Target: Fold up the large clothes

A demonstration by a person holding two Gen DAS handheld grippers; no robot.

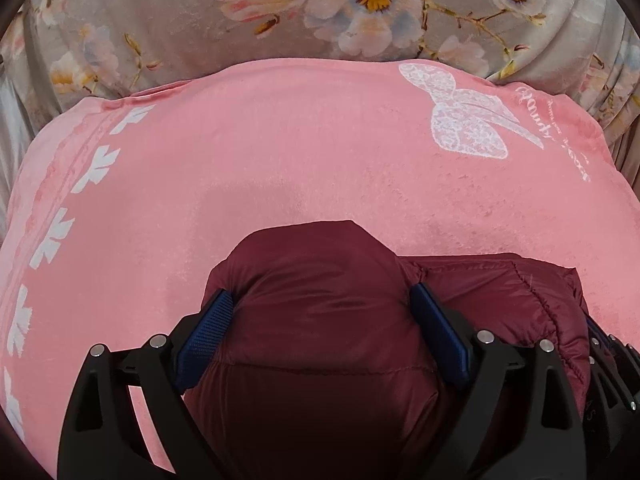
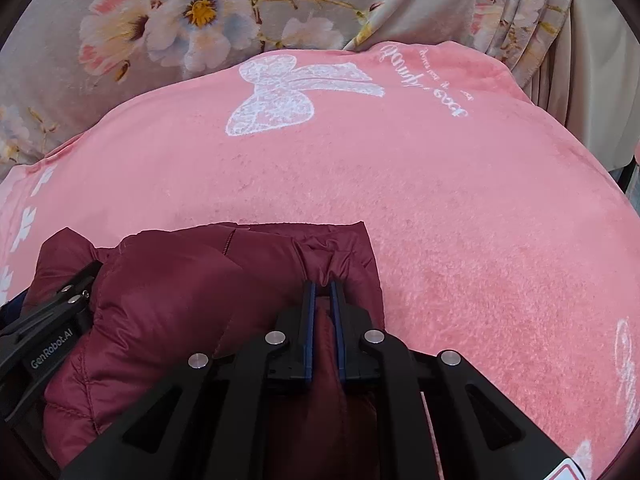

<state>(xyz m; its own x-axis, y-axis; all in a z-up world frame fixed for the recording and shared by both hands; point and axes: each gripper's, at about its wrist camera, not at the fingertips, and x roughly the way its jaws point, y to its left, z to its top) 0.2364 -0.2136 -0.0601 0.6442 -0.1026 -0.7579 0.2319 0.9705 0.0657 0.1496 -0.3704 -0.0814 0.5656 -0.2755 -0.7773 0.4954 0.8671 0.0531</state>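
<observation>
A maroon quilted puffer jacket (image 1: 320,320), bunched into a thick bundle, lies on a pink plush blanket (image 1: 280,152) and fills the 6 o'clock part of both wrist views.

In the left wrist view, the left gripper (image 1: 322,312) has its blue-padded fingers spread wide around a puffy fold of the jacket, one pad at 7 o'clock and the other at 5 o'clock, both pressing into the fabric. Part of the right gripper's black frame shows at the 4 o'clock edge.

In the right wrist view, the right gripper (image 2: 322,300) has its jaws drawn narrow, pinching a thin ridge of jacket (image 2: 180,300) fabric between the two blue pads, near the jacket's 3 o'clock edge. The left gripper's (image 2: 86,276) black frame, marked "GenRobot.AI", sits at 9 o'clock against the jacket.

The blanket (image 2: 460,220) carries a white lace bow print (image 2: 296,94) towards 12 o'clock, with white script beside it, and a row of white leaf shapes (image 1: 96,168) along the 9 o'clock side. Beyond it, at 12 o'clock, lies a grey floral bedspread (image 1: 160,20).
</observation>
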